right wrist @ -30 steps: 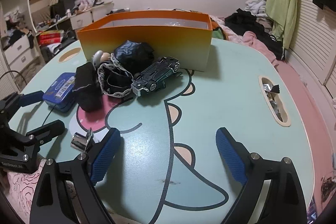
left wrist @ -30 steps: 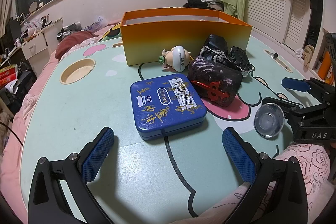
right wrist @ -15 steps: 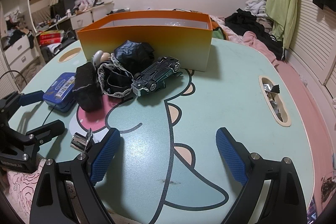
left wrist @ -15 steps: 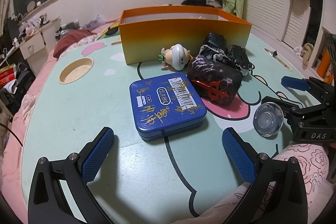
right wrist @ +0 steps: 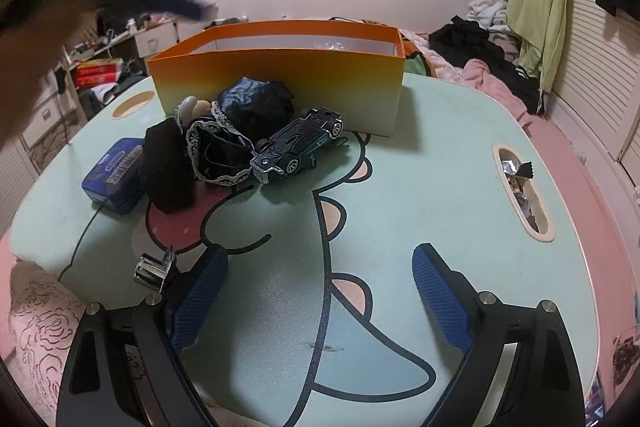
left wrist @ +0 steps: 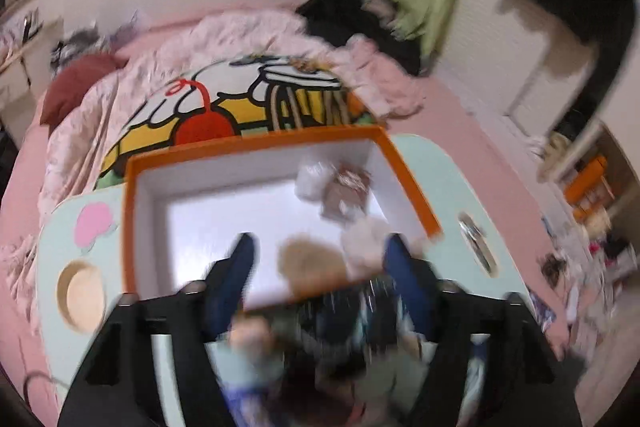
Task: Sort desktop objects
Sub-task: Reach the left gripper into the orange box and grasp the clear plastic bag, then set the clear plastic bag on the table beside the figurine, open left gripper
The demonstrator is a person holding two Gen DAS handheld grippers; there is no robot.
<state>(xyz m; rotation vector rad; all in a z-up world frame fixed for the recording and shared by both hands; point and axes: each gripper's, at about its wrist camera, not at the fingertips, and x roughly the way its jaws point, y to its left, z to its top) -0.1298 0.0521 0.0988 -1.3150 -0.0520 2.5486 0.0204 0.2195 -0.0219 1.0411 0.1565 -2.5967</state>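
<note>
My left gripper [left wrist: 318, 269] is open and empty, raised above the near wall of the orange box [left wrist: 408, 183]; the view is blurred. The box holds several small pale items [left wrist: 340, 187]. In the right wrist view the left gripper [right wrist: 176, 3] is a blur high above the table at upper left. My right gripper [right wrist: 320, 297] is open and empty, low over the mint table [right wrist: 440, 163]. In front of the box [right wrist: 280, 83] lie a blue tin [right wrist: 114, 175], black cloth pieces [right wrist: 168, 163], a lace-trimmed pouch [right wrist: 218, 155], a dark toy car [right wrist: 300, 145] and a small figure [right wrist: 190, 107].
A small shiny metal piece [right wrist: 154, 267] lies by my right gripper's left finger. A slot [right wrist: 520, 187] in the table's right side holds foil wrappers. A round cup hole [left wrist: 80, 293] is at the table's left. Bedding and clothes lie behind the table.
My left gripper has risen fast from the table's near edge and swung up over the orange box. The right gripper has stayed still.
</note>
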